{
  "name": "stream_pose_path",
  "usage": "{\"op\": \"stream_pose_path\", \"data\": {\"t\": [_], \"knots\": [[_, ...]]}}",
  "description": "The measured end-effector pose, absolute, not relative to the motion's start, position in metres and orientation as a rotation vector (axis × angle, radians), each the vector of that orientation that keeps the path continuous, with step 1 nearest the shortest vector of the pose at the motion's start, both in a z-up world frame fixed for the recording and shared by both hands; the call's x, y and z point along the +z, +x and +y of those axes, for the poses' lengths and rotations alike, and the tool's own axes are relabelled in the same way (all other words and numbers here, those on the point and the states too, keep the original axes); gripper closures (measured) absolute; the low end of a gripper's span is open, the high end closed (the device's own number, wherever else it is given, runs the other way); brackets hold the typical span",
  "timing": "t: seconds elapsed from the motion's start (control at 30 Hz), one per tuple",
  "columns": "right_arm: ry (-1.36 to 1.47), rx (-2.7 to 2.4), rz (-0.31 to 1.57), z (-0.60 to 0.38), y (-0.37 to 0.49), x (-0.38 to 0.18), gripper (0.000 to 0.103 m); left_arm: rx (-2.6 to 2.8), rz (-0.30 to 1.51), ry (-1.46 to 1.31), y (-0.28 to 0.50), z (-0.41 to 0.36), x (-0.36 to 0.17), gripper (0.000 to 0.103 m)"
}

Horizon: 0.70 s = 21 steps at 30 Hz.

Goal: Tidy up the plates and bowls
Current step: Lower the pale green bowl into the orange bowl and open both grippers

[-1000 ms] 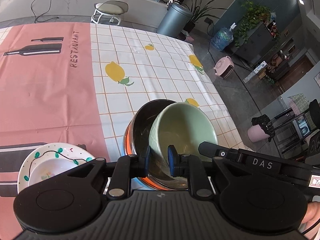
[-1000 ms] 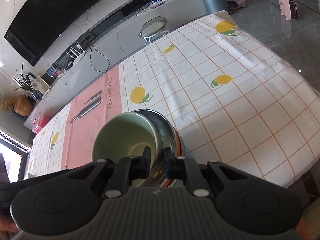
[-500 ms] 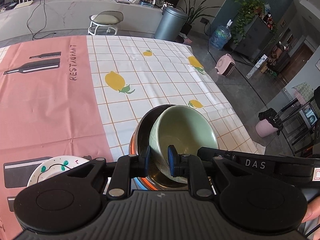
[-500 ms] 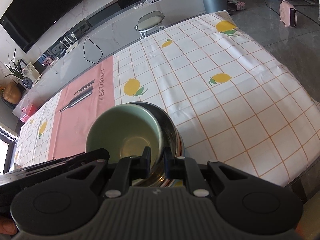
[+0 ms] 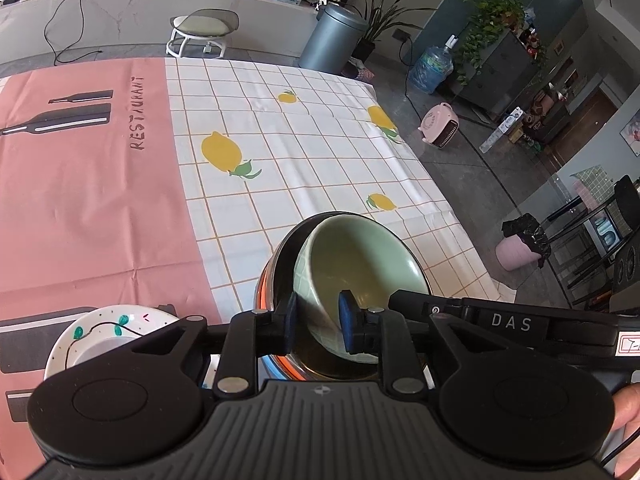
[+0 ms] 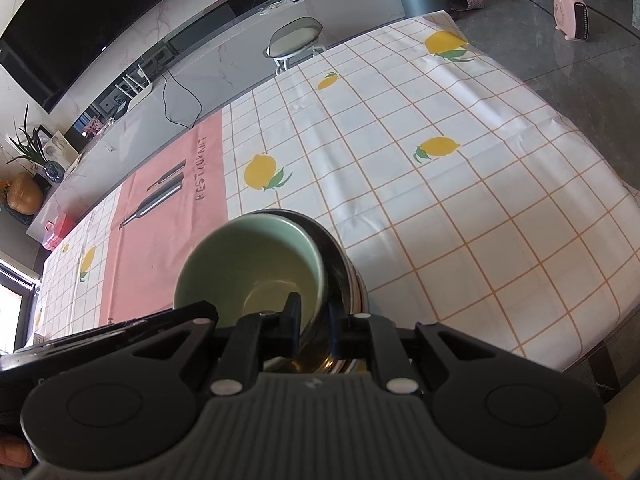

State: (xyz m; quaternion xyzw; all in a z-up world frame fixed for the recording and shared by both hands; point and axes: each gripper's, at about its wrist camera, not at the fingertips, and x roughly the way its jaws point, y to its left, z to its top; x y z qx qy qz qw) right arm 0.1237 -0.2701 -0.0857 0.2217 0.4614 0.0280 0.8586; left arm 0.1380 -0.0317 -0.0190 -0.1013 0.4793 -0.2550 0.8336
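Here, nearest first:

Left gripper (image 5: 318, 322): its jaws straddle the near wall of the green bowl (image 5: 360, 264), one finger outside, one inside. They have just been opening, and a gap shows by the inner pad, so the grip looks let go, with the wall between the fingers but not pressed.

Right gripper (image 6: 312, 326): jaws nearly together, clamped on the near walls, the left finger inside the green bowl (image 6: 256, 268) and the right finger outside the metal bowl (image 6: 340, 276). It seems to pin both rims at once, though the exact contact is hard to read.

Green bowl: tilted, leaning inside the metal bowl (image 5: 280, 276) rather than sitting flat; its mouth opens toward both cameras.

Metal bowl: stands on the tablecloth (image 5: 280, 168) near the table's front edge, orange bands on its outside.

Key relation: the leaning bowl sits straight ahead of both sets of jaws, its rim crossing them. The right gripper is the one with a hold, so I judge that settling the bowl level falls to it.

Painted plate (image 5: 100, 332): left of the bowls, apart from them, with a smaller white dish on it.

Further off: bare lemon-print cloth, then a stool (image 5: 204, 28) beyond the table.
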Motion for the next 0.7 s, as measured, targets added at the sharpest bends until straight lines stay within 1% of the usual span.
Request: {"op": "stream_pose_path", "data": {"t": [0.1, 0.2, 0.27, 0.33, 0.4, 0.53, 0.7], "knots": [[0.502, 0.066, 0.965, -0.274, 0.122, -0.086, 0.090, -0.550, 1.019, -0.206, 0.138, -0.032, -0.019, 0.078], [0.510, 0.066, 0.958, -0.275, 0.121, -0.085, 0.090, -0.570, 1.016, -0.157, 0.136, -0.036, -0.017, 0.074], [0.509, 0.065, 0.953, -0.274, 0.121, -0.084, 0.090, -0.579, 1.003, -0.121, 0.133, -0.039, -0.015, 0.070], [0.509, 0.066, 0.954, -0.274, 0.121, -0.084, 0.089, -0.588, 0.973, -0.064, 0.128, -0.045, -0.013, 0.063], [0.511, 0.066, 0.955, -0.273, 0.121, -0.084, 0.089, -0.594, 0.942, 0.003, 0.121, -0.052, -0.011, 0.059], [0.505, 0.064, 0.953, -0.273, 0.121, -0.084, 0.089, -0.580, 0.875, 0.135, 0.109, -0.062, -0.008, 0.058], [0.488, 0.059, 0.927, -0.273, 0.117, -0.082, 0.088, -0.513, 0.715, 0.254, 0.096, -0.064, 0.004, 0.055]]}}
